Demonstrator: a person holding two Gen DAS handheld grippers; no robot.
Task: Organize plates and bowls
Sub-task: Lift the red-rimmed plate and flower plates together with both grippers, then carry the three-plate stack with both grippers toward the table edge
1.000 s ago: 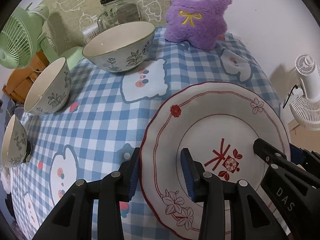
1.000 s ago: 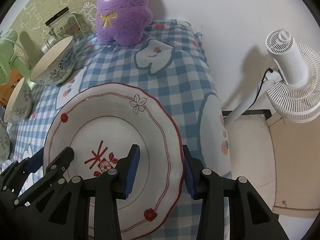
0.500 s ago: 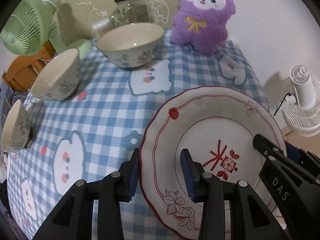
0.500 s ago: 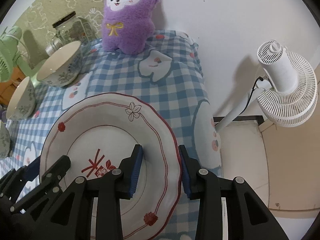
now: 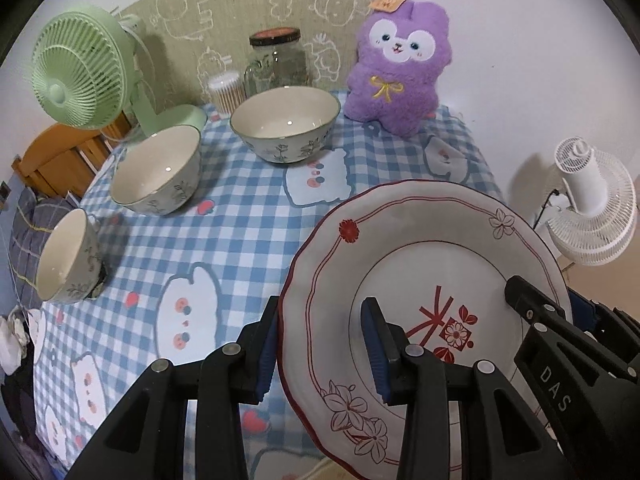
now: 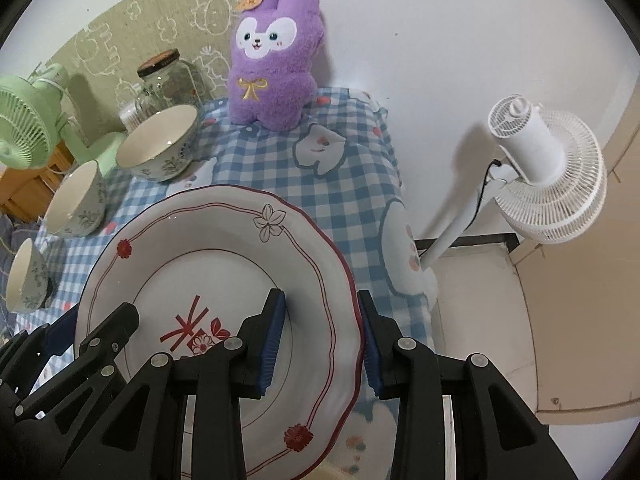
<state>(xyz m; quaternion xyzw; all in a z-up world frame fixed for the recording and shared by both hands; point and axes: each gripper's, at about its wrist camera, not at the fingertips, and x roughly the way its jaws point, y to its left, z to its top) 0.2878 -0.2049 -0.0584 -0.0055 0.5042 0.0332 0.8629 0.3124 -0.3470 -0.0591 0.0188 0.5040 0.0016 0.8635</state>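
Observation:
A white plate [image 5: 420, 256] with a red rim and red flower marks hangs tilted above the checked tablecloth [image 5: 248, 224]. My left gripper [image 5: 322, 344] is shut on its left rim, one pad under and one on top. My right gripper [image 6: 320, 336] is shut on the opposite rim of the plate [image 6: 200, 264]. Three floral bowls stand on the cloth to the left: a large bowl [image 5: 286, 124] at the back, a medium bowl [image 5: 158, 170] and a small bowl [image 5: 66, 256] nearer the front.
A purple plush toy [image 5: 396, 72], a glass jar [image 5: 278, 60] and a cotton-swab tub [image 5: 226, 92] line the back of the table. A green fan [image 5: 80, 76] stands at the back left. A white floor fan [image 6: 548, 176] stands beyond the table's right edge.
Both grippers have risen with the plate held between them. The table and bowls now look farther below, and more of the back wall shows.

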